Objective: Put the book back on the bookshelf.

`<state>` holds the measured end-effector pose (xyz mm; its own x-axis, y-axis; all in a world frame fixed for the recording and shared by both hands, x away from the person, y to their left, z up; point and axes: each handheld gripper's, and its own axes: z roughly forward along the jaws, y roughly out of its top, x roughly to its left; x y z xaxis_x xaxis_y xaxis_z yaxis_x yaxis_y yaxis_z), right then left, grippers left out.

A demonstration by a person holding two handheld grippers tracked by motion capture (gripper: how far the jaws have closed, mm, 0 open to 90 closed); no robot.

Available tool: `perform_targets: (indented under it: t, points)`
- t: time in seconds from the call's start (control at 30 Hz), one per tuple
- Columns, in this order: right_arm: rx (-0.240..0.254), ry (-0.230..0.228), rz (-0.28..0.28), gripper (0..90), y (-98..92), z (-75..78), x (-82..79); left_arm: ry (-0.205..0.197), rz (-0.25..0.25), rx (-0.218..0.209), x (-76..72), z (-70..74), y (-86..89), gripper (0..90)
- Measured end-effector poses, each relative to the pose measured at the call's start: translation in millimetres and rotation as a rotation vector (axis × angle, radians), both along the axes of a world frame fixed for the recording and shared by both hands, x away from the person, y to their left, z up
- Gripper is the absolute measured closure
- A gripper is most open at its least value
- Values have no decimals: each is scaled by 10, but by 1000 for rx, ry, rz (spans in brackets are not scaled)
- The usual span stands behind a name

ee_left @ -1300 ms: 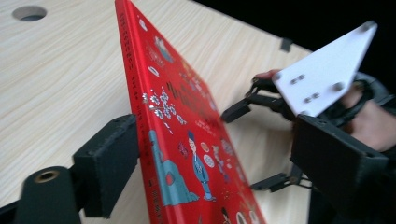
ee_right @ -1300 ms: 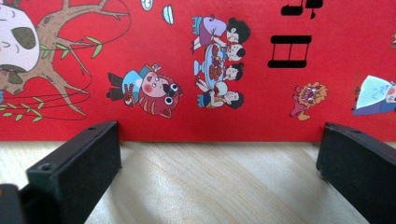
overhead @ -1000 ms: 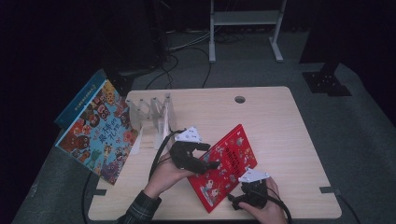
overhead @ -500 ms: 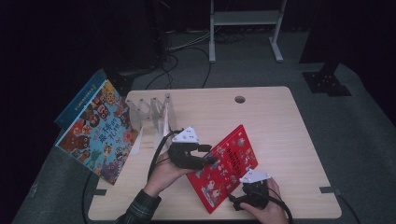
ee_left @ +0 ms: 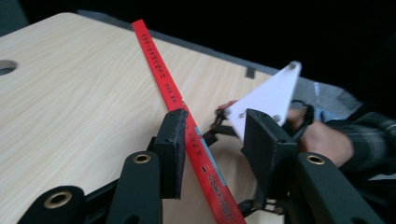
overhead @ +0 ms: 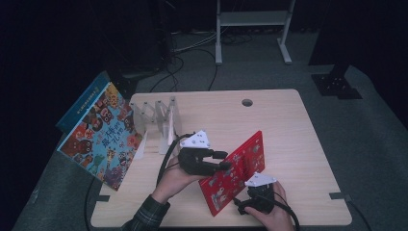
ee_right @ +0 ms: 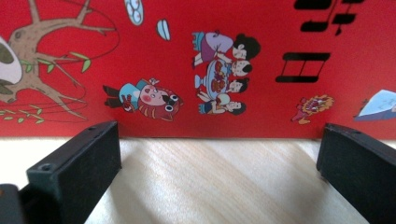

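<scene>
On the table's left: we see a picture book (overhead: 98,137) leaning by a clear rack (overhead: 156,120).
Left gripper (overhead: 222,160): jaws just closing astride our red book's (overhead: 235,173) top edge, one pad touching.
Red book: standing on edge mid-table; thin, stiff, light, likely to tip, so we grip the spine.
Right gripper (overhead: 252,190): jaws wide, empty, beside its foot.

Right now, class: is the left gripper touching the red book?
Touching. In the left gripper view, the left gripper straddles the red book; one pad lies against its cover, while the other pad stands clear.

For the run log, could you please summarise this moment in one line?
left gripper: closing around red book edge, one finger touching | right gripper: open, facing cover | book: upright on table
</scene>
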<state>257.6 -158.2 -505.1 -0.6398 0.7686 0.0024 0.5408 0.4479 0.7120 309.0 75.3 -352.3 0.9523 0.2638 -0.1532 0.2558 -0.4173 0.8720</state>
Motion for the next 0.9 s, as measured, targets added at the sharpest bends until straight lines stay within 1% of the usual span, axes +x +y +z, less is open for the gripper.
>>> perform_targets:
  t: [0.03,0.07,0.1,0.13,0.17,0.2,0.23,0.27,0.3,0.33,0.4,0.43,0.47,0.53,0.57,0.6,0.63,0.7,0.73,0.77,0.83,0.9]
  points:
    - [0,1,2,0,-1,1,4,21,-19,-21,3,-3,-7,577]
    - [1,4,4,0,0,1,7,13,-15,-18,-7,-2,-17,580]
    - [1,4,4,0,0,1,7,13,-15,-18,-7,-2,-17,579]
    - [-1,4,3,0,2,1,7,17,-24,43,-5,-43,-64,558]
    - [-1,3,1,0,5,3,7,17,-24,43,-5,-43,-64,546]
    - [1,6,-2,0,10,1,6,67,-48,5,11,-102,-76,532]
    - [1,6,-2,0,10,1,6,67,-48,5,11,-102,-76,535]
    - [-1,-1,4,0,4,1,12,18,-20,36,-8,-72,-74,547]
    - [-1,-1,4,0,4,1,12,18,-20,36,-8,-72,-74,548]
    - [1,2,4,0,10,2,11,31,-19,43,6,-74,-76,551]
    - [1,2,4,0,11,1,11,24,-13,56,-1,-65,-87,554]
    - [1,2,4,0,11,1,11,20,-13,71,1,-59,-93,557]
    - [1,2,3,0,12,1,11,20,-13,71,1,-59,-93,560]
    - [1,3,3,0,14,1,11,-1,0,111,-1,-40,-112,568]
    - [2,7,0,0,19,2,9,-19,11,151,-1,-24,-125,593]
    - [1,4,2,0,19,1,12,-26,16,166,-2,-19,-132,604]
    - [1,4,3,0,19,1,13,-26,16,166,-2,-19,-132,625]
    - [0,3,4,0,19,1,15,-30,22,206,5,-6,-152,635]
    - [0,3,5,0,19,2,16,-31,27,213,6,-4,-165,640]
    - [0,2,6,0,19,2,17,-31,32,231,14,3,-180,643]
    - [0,3,6,0,19,2,17,-25,31,239,22,5,-193,642]
    - [0,2,6,0,19,2,17,-21,31,283,40,18,-231,641]
